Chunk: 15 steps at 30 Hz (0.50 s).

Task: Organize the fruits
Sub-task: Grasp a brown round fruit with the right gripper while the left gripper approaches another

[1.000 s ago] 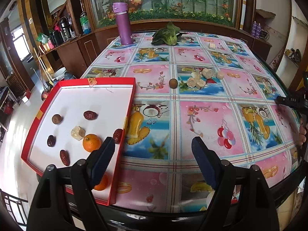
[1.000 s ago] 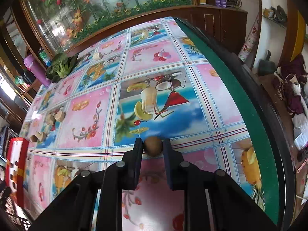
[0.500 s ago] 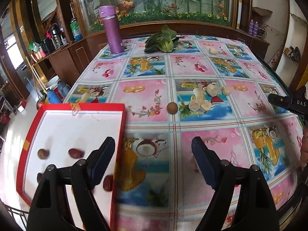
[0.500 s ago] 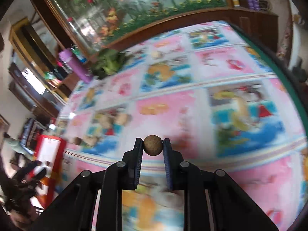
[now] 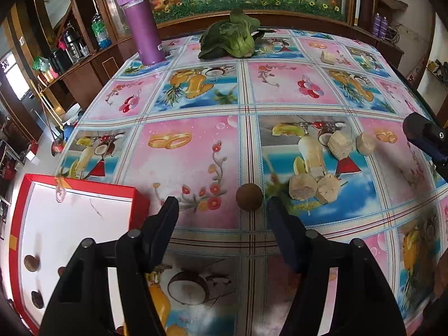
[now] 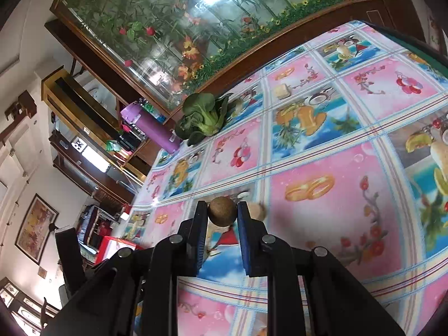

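Fruit sorting looks partly done, judged from how things lie. In the left wrist view the left tool (image 5: 222,207) hangs low over the bench (image 5: 196,151) with its black fingers spread wide and nothing between them. Just ahead, at twelve o'clock and nearer the right finger, a small round brown fruit (image 5: 249,196) sits loose on the patterned oilcloth. At eight o'clock lies the red-rimmed white tray (image 5: 75,218), already carrying a few small dark fruits along its near left side; most of its floor is bare. At two o'clock a cluster of pale cut chunks (image 5: 322,173) rests on the cloth, well apart from the tray. Farther off, at twelve, a green leafy vegetable (image 5: 232,39) and, at eleven, a tall purple flask (image 5: 141,22) stand by the bench's far edge.

In the right wrist view the right tool (image 6: 222,212) is narrowed onto a second round brown fruit (image 6: 222,211), pinched between its blue-padded fingers and lifted clear of the cloth. The tray's red corner shows at eight o'clock, some way off.

Left to do, I judge: deliver the held fruit, then gather the loose one and perhaps the pale chunks.
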Tool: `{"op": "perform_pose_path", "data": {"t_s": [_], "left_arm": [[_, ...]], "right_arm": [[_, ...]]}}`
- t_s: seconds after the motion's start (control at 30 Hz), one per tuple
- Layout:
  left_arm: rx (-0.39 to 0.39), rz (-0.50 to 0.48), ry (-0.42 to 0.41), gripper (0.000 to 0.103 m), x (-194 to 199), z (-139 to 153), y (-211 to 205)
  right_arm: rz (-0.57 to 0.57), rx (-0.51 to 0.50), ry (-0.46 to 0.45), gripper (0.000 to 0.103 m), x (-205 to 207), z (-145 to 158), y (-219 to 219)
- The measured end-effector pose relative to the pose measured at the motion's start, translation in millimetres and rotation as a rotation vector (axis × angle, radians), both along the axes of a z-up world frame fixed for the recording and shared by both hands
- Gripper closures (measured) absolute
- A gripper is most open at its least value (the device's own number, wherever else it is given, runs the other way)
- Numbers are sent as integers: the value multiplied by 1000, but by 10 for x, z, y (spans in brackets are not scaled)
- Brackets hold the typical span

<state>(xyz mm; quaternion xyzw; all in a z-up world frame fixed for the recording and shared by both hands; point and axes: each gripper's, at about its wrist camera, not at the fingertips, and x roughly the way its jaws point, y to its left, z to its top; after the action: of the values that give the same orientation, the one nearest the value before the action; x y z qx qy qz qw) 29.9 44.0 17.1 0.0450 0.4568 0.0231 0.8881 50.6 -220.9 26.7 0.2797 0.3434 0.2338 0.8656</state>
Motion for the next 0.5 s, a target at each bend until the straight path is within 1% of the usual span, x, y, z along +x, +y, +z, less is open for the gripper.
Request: {"op": "perform_pose_path", "data": {"t_s": [0.03,0.13,0.2,0.3,0.33,0.4,0.47,0.5], "left_arm": [[-17,3,2,43,25,-18,-5],[-24,11,7,43,78,-51,-29],[-41,19,15,46,109,-72,-16],[-59,24,14,55,143,-87,-4],[-71,19,14,60,151,-85,-8],[-68,16,12,62,153,-84,-25],[-94,-1,12,77,138,-84,-37],[-98,-3,12,78,133,-82,-45]], "right_arm": [[1,2,3,84,3,-3,-1],[30,-8,8,84,-9,-3,85],[44,-26,4,84,-25,1,138],[51,-14,6,84,-30,-2,147],[52,-15,9,84,-28,-6,151],[46,-22,13,84,-25,-15,153],[48,-14,17,84,-18,-19,150],[42,-18,14,84,-20,-15,146]]}}
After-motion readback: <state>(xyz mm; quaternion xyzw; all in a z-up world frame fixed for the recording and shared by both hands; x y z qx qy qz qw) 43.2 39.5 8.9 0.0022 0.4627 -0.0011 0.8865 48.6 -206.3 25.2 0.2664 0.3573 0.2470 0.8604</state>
